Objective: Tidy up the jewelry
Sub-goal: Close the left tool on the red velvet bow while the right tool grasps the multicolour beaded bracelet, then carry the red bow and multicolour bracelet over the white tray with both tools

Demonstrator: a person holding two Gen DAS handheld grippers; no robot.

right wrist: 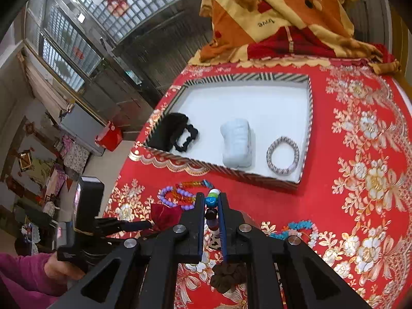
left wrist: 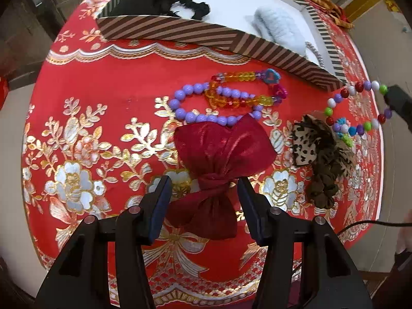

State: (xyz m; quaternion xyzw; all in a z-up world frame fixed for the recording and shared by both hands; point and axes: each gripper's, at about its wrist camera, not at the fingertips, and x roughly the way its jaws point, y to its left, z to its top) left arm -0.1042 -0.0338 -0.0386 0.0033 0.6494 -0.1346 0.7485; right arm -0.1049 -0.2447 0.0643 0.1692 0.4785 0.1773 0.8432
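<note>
My left gripper (left wrist: 204,180) points down, open, its fingers either side of the knot of a dark red satin bow (left wrist: 219,149) on the red tablecloth, pads clear of it. My right gripper (right wrist: 211,197) is shut on a string of multicoloured beads (right wrist: 211,207), which hangs above the cloth; in the left wrist view that bead string (left wrist: 342,97) loops at the right. A purple bead bracelet (left wrist: 193,103) and an orange bead bracelet (left wrist: 239,87) lie beyond the bow. The striped box (right wrist: 231,77) holds a black scrunchie (right wrist: 185,136), a pale blue fluffy piece (right wrist: 237,146) and a silver bracelet (right wrist: 283,158).
A leopard-print scrunchie (left wrist: 319,152) lies right of the bow, and a turquoise and white bracelet (right wrist: 296,228) lies on the cloth. Folded orange fabric (right wrist: 278,20) sits behind the box. A hand in a pink sleeve (right wrist: 28,270) holds the left gripper (right wrist: 134,225).
</note>
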